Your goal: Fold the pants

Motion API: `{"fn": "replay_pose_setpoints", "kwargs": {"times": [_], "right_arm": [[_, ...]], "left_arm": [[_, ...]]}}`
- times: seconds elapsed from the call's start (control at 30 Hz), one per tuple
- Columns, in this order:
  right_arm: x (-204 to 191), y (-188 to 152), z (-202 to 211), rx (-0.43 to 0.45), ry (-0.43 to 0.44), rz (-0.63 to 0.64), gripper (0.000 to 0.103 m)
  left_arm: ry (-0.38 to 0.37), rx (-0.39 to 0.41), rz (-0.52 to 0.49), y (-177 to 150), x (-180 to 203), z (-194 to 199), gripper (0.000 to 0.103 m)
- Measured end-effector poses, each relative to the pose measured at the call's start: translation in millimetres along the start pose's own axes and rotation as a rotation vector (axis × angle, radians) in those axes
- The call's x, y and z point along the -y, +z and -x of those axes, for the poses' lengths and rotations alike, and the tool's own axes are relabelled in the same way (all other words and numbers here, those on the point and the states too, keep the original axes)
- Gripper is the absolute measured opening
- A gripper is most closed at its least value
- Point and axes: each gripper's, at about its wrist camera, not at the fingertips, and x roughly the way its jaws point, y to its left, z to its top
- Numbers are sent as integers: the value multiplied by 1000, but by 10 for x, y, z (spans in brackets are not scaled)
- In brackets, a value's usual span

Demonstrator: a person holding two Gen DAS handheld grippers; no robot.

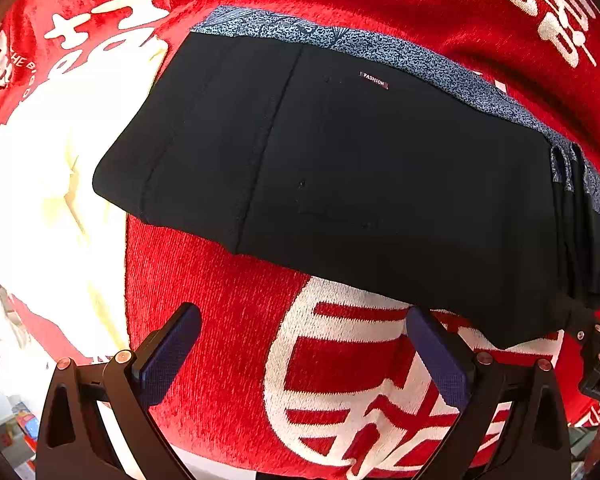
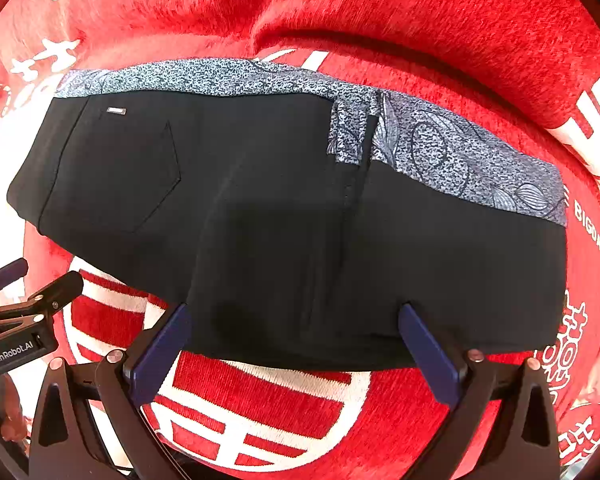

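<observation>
The black pants (image 1: 340, 168) lie folded into a compact block on a red blanket (image 1: 220, 320); they also fill the middle of the right wrist view (image 2: 280, 220). A blue-grey patterned lining (image 2: 440, 148) shows along the far edge. My left gripper (image 1: 304, 344) is open and empty, just short of the pants' near edge. My right gripper (image 2: 296, 340) is open and empty, its fingertips at the near edge of the pants. The left gripper also shows at the left edge of the right wrist view (image 2: 28, 284).
The red blanket with white characters (image 2: 260, 420) covers the whole surface. A cream-white patch (image 1: 52, 200) of the blanket lies left of the pants. Floor clutter shows at the lower left (image 1: 20, 420).
</observation>
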Motion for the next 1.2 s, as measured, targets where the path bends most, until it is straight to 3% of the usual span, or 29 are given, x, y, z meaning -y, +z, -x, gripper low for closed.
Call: {"fn": "replay_pose_setpoints", "kwargs": {"times": [0.27,0.43,0.67,0.8,0.97,1.03,1.2], "right_arm": [[-14,11,-1,0,0,-3,103],[-14,42,9,6,19,-11,103],[14,105,116,70,137,-36,103],[193,56,-128,23,235,-141,103],[294,-22,-140,67,283,-148,103],[258,-46,-132,68,274,-112,103],[91,-22,-157,63,188,-30,103]], "left_arm": [[-14,5,15,63,-28,11,103],[-71,16,44,154,-166,-14,103],[-206,61,128,245,-479,-7,103],[-283,92,191,303,-731,-51,103],[-295,125,241,286,-940,-98,103],[-303,127,262,257,-1018,-143,103],[-407,184,321,264,-1215,-213,103]]}}
